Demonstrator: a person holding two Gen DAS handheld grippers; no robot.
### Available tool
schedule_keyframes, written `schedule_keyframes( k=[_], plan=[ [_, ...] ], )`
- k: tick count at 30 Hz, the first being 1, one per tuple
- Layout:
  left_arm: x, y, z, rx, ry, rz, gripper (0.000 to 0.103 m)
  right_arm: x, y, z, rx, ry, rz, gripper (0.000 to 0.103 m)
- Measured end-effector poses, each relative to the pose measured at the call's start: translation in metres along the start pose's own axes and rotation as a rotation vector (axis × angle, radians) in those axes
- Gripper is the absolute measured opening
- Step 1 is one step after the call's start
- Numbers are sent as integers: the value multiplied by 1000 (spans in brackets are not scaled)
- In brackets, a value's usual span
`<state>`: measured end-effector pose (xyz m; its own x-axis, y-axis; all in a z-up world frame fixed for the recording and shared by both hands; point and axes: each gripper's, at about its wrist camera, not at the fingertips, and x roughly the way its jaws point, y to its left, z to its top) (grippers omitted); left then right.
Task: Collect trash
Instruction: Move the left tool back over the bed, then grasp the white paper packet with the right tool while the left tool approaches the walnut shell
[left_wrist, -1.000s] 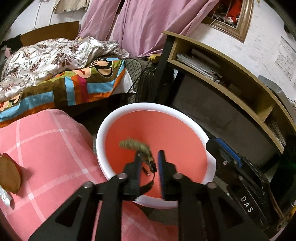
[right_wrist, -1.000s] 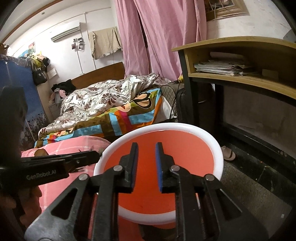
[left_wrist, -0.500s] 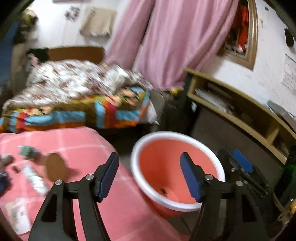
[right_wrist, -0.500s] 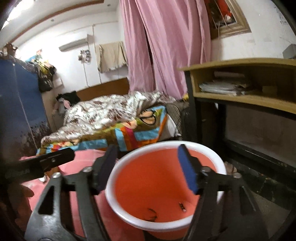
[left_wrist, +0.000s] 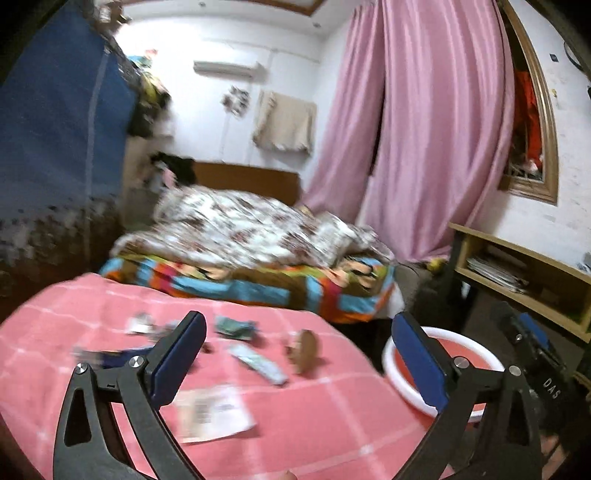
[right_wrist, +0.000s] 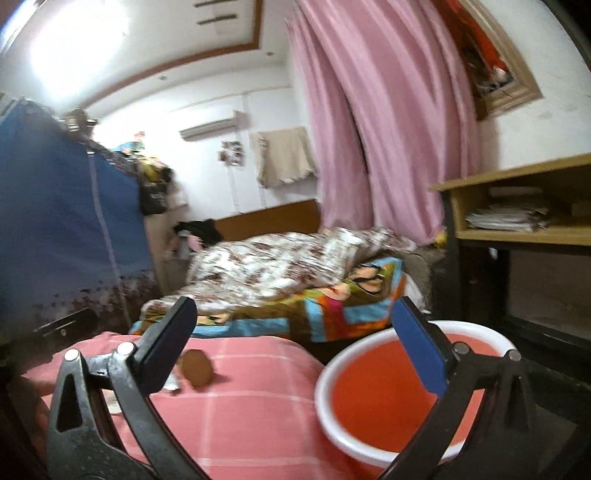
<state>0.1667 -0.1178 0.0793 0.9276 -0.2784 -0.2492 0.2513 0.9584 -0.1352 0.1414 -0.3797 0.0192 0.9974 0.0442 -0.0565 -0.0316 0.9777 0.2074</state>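
Clearly both tongs gape wide and hold nothing: the left gripper (left_wrist: 297, 341) frames blurred scraps of litter (left_wrist: 256, 363) on the pink checked cloth (left_wrist: 314, 424) mid-frame, while the right gripper (right_wrist: 295, 328) hangs beside the white-rimmed red plastic basin (right_wrist: 325, 373) at lower right.

Home bedroom: bed (left_wrist: 258, 251), pink curtains (left_wrist: 424, 129)
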Motion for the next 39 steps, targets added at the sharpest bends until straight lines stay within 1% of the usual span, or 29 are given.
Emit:
schedule_keyframes(
  k=[2, 6, 9, 12, 19, 22, 25, 26, 28, 29, 31, 32, 37, 39],
  plan=[
    [-19, 14, -4, -5, -30, 41, 99, -5, 14, -2, -23, -23, 27, 89],
    [-60, 39, -17, 16, -106, 122, 100, -15, 40, -7, -67, -75, 92, 89],
    [-76, 49, -25, 27, -139, 165, 100, -22, 56, -12, -94, -108, 133, 89],
    [-93, 63, -33, 19, -161, 192, 100, -24, 68, -16, -108, -124, 167, 89],
    [-103, 88, -40, -3, -176, 244, 100, -18, 89, -24, -153, -132, 218, 89],
    [-107, 90, -42, 13, -195, 267, 100, -17, 96, -27, -162, -130, 230, 89],
    [-109, 92, -43, 30, -210, 273, 100, -13, 103, -30, -174, -118, 240, 89],
    [-108, 94, -43, 35, -205, 279, 100, -10, 105, -31, -174, -104, 247, 89],
    [-105, 97, -45, 45, -177, 269, 100, -4, 110, -34, -180, -66, 261, 89],
    [-104, 99, -45, 48, -165, 270, 100, 2, 114, -36, -190, -37, 270, 89],
    [-97, 104, -47, 48, -128, 285, 100, 9, 121, -40, -204, 3, 286, 89],
    [-94, 107, -50, 35, -101, 279, 100, 13, 124, -43, -214, 25, 296, 89],
    [-81, 118, -57, -26, -30, 268, 99, 30, 138, -57, -241, 122, 334, 87],
    [-75, 121, -59, -37, 1, 244, 99, 39, 142, -63, -241, 168, 347, 84]
  ],
)
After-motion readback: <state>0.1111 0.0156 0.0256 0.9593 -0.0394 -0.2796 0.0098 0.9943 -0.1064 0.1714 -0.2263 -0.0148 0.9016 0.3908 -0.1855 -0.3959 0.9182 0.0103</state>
